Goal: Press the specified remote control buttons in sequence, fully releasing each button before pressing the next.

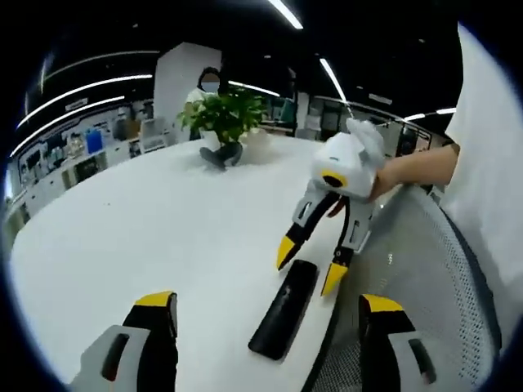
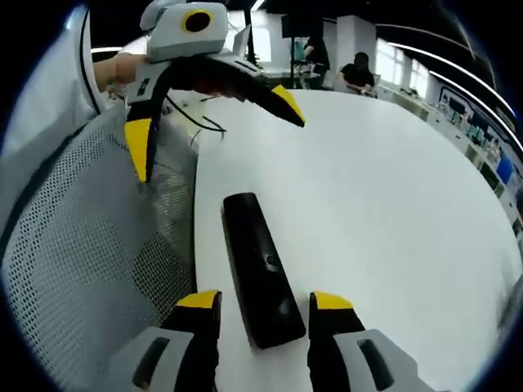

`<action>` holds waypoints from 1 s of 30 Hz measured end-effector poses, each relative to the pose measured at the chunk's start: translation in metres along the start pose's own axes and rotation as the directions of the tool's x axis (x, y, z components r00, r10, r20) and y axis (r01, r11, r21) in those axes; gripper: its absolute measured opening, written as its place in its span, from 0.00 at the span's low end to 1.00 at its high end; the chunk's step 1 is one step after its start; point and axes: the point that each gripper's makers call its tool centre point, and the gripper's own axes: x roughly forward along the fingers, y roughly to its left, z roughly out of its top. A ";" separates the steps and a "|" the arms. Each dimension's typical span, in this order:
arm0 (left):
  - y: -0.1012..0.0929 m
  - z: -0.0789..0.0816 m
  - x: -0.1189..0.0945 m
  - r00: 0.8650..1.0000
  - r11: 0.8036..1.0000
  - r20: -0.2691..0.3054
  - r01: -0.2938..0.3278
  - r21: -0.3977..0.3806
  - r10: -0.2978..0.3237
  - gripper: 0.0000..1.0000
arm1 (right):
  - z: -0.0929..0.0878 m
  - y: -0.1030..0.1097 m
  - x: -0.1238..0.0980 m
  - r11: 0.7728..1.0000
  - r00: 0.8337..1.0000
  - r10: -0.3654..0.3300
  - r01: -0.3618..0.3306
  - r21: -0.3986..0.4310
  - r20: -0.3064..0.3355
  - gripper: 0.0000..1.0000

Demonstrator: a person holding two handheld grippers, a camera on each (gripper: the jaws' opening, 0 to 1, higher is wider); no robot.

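While both grippers gape empty, the remote (image 2: pixel 260 278) lies lengthwise along the table (image 2: pixel 384 188) edge.

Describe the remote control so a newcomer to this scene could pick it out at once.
Start at the big white table and follow its near edge, next to the grey mesh chair back. There a long, slim black remote control lies flat, close to that edge, one end between the right gripper tips. It is the one dark bar on the white surface; the potted plant stands far off.

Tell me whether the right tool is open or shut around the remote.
Open. The right tool has its yellow-tipped jaws spread on either side of the long black remote control lying flat on the white table, with a gap visible each side.
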 end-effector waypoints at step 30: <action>0.066 0.053 -0.092 0.797 0.892 0.401 -0.402 -0.204 0.451 0.97 | -0.005 -0.017 0.004 0.996 0.995 0.008 -0.017 -0.086 -0.099 0.23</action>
